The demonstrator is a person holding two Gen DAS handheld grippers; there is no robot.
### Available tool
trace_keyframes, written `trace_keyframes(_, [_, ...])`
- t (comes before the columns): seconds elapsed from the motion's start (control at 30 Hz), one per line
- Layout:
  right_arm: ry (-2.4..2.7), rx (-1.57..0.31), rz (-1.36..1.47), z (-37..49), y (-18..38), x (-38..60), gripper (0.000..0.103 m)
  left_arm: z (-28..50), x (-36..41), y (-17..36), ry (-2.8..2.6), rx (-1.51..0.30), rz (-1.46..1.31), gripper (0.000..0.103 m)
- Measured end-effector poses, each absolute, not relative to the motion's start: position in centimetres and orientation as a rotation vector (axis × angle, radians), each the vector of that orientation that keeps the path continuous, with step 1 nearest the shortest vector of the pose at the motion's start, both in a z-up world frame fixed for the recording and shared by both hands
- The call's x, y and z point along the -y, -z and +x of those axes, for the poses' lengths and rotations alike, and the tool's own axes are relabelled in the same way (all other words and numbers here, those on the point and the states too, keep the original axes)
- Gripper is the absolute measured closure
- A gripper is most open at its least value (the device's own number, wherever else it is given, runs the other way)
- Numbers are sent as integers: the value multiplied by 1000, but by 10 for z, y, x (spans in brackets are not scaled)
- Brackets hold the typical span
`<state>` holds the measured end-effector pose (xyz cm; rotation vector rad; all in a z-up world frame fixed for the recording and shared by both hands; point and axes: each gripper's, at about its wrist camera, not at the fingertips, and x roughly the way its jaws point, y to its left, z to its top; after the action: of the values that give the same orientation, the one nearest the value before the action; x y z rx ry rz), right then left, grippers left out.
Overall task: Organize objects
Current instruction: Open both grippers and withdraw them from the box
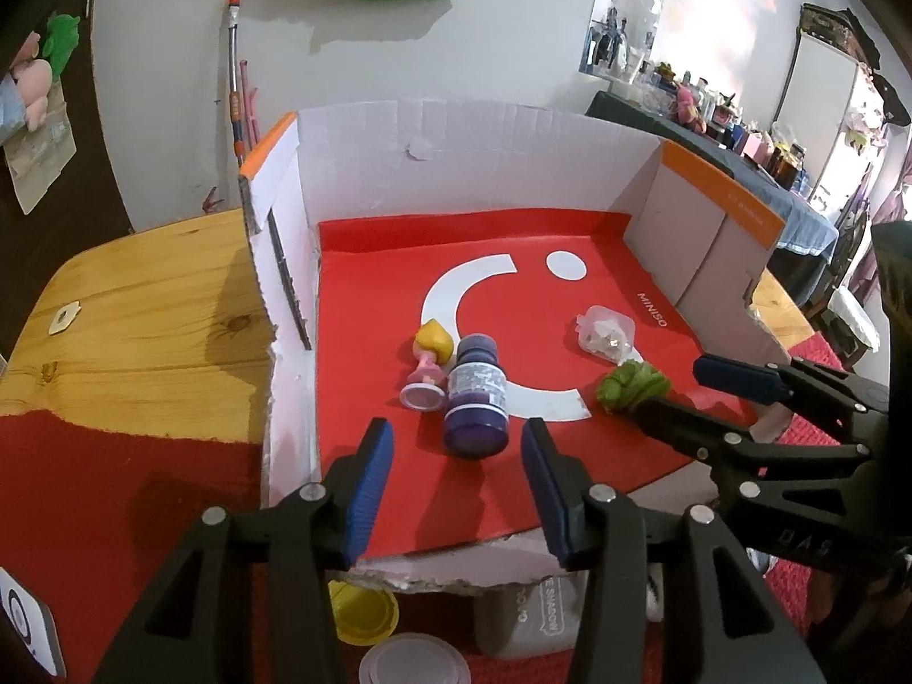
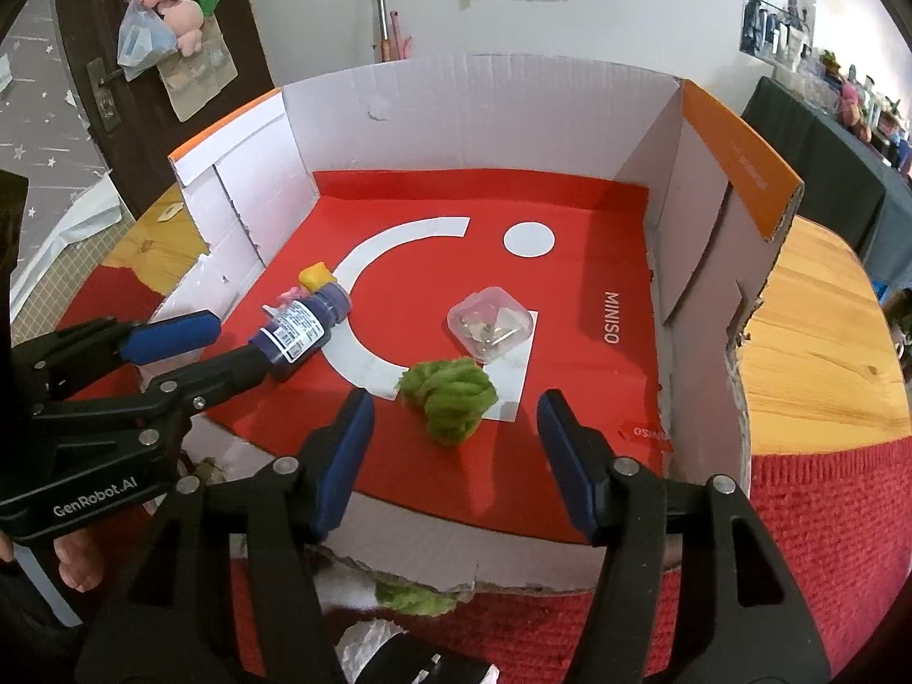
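A white cardboard box (image 1: 365,142) with a red floor holds a purple bottle (image 1: 476,396) lying on its side, a small yellow and pink toy (image 1: 428,365), a clear plastic case (image 1: 607,333) and a green fuzzy lump (image 1: 630,385). My left gripper (image 1: 456,450) is open, just short of the bottle's base. My right gripper (image 2: 453,413) is open, with the green lump (image 2: 450,393) between its fingertips but untouched. In the right wrist view the bottle (image 2: 302,330), the toy (image 2: 314,276) and the case (image 2: 490,325) lie farther in.
The box sits on a wooden table (image 1: 142,308) with a red cloth (image 2: 826,541) at the front. Below the box's torn front edge are a yellow lid (image 1: 365,610), a clear lid (image 1: 413,658), a white container (image 1: 530,615) and another green lump (image 2: 413,598).
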<state>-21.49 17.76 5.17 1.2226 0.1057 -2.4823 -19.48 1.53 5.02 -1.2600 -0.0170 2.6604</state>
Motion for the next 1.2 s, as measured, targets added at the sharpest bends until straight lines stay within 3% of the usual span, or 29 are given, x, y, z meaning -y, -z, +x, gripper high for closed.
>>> trace_keyframes(0.27, [2486, -94, 1200, -206, -57, -179, 40, -190, -14, -52, -2673, 10, -1242, 40])
trace_keyframes(0.7, [2516, -100, 1152, -188, -71, -182, 30, -179, -10, -57, -2696, 19, -1218, 30])
trace_keyframes(1.2, [2566, -89, 1105, -164, -84, -188, 11, -161, -4, -66, -2735, 14, -1175, 19])
